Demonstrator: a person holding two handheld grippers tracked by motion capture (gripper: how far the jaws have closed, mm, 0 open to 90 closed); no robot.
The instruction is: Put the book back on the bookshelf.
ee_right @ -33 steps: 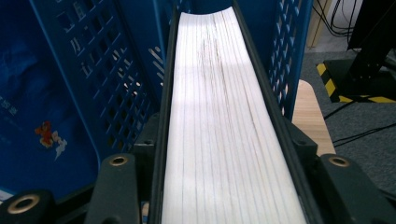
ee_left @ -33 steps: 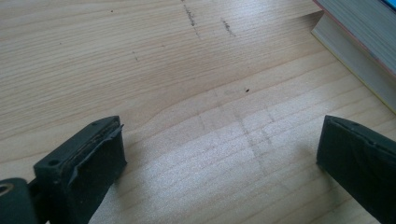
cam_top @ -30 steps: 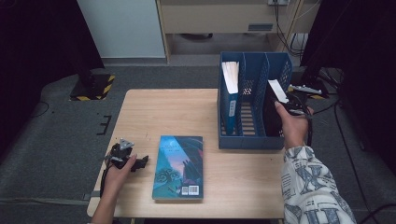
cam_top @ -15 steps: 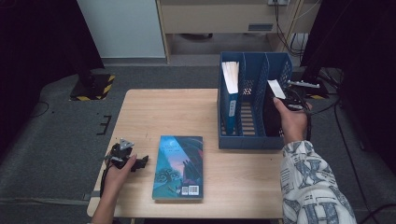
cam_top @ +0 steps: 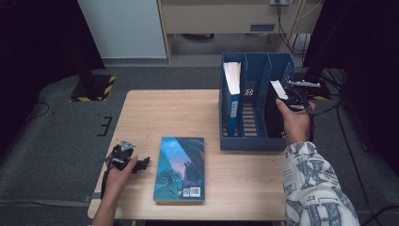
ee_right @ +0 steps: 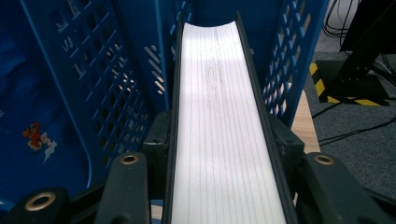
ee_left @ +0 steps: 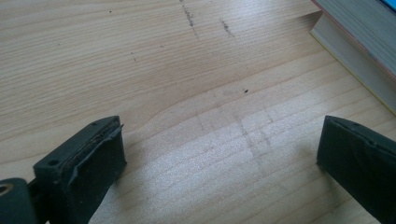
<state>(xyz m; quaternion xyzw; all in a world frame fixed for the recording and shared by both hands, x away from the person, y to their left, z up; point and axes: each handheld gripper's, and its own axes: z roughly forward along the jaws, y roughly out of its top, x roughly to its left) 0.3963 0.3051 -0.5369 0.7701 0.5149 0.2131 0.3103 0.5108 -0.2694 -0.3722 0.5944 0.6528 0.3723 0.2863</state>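
— Where is your right tool (cam_top: 288, 96)?

— Up at the blue file rack (cam_top: 244, 141) on the far right part of the table (cam_top: 155, 113). I have it pinching a dark-covered book (ee_right: 224, 135), one jaw pressed on each cover. The white page edges face up at me, running away between the jaws. The book stands on edge in the rack's rightmost compartment, with the perforated blue divider (ee_right: 107, 79) just beside it on one side and the rack's outer wall on the other.

— Is anything else in the rack?

— A blue book (cam_top: 231, 101) stands upright in the leftmost compartment, page edges up. The middle compartment lies between the two books.

— And your left tool (cam_top: 139, 164)?

— It rests low on the table near the front left corner, my hand around it. Its jaws are spread wide with bare wood between them; they grip nothing.

— What is near it?

— A teal-covered book (cam_top: 181, 167) lies flat on the table just beside it, barcode toward me. In the left gripper view I see its page edges (ee_left: 355, 51) at the upper right, apart from the jaws. It lies well apart from the rack.
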